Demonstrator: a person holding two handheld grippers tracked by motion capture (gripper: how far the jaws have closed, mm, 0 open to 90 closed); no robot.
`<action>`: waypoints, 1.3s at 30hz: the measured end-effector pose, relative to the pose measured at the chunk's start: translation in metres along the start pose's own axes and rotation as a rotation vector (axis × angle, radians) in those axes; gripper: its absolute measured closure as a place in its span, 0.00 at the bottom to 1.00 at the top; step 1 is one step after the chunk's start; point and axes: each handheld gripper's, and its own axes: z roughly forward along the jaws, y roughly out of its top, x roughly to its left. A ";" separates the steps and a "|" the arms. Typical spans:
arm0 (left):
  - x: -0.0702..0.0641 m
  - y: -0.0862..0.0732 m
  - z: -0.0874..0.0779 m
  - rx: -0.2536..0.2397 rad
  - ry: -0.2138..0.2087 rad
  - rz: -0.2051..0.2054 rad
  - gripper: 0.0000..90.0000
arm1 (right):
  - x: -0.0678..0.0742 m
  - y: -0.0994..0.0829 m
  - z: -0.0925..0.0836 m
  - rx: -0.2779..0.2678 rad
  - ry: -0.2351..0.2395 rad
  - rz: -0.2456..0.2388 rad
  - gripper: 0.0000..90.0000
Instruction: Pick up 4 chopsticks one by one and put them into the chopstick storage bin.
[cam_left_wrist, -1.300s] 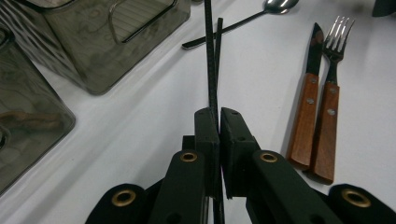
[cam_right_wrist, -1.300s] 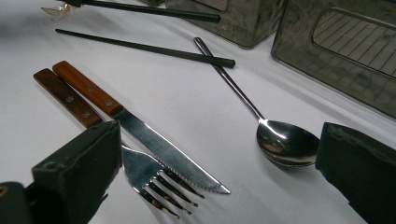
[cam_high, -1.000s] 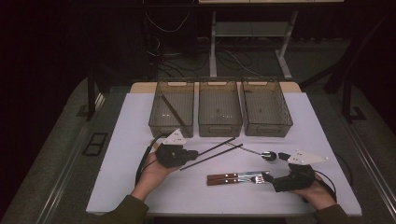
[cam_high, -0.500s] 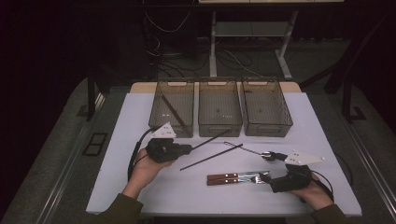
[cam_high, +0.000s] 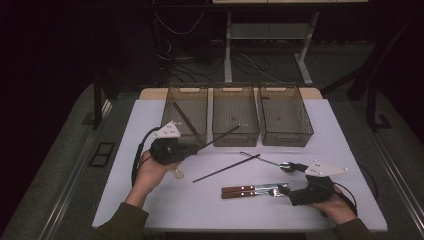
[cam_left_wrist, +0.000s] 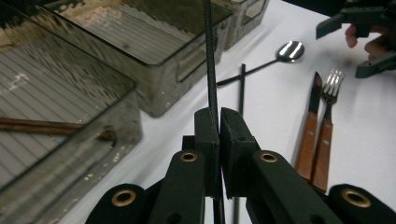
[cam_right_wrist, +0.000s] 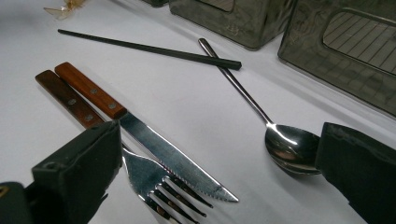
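Your left gripper (cam_high: 192, 148): clamped on 1 black chopstick (cam_high: 220, 136), lifted since earlier, tip over middle bin (cam_high: 235, 136) | 2nd chopstick (cam_high: 226, 168) unmoved on table (cam_high: 150, 200) | your right gripper (cam_right_wrist: 219, 154): jaws wide, unmoved, straddling fork (cam_right_wrist: 154, 186), knife (cam_right_wrist: 173, 161).

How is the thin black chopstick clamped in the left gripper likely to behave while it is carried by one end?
The thin black chopstick probably stays stiff: it juts straight from the shut left gripper without sagging. It seems light, since a narrow end grip holds it level. Being long and held at one end, it may pivot or slip if bumped against the smoky clear plastic bin.
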 end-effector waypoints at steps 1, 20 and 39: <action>0.003 0.001 -0.001 0.001 0.005 0.003 0.95 | 0.000 0.000 0.000 -0.001 0.001 0.001 0.01; 0.047 0.023 -0.004 -0.009 0.132 -0.066 0.95 | -0.002 0.000 -0.002 -0.014 -0.005 0.014 0.01; 0.090 0.038 0.014 0.031 0.330 -0.170 0.95 | -0.002 0.001 -0.005 -0.028 -0.008 0.015 0.01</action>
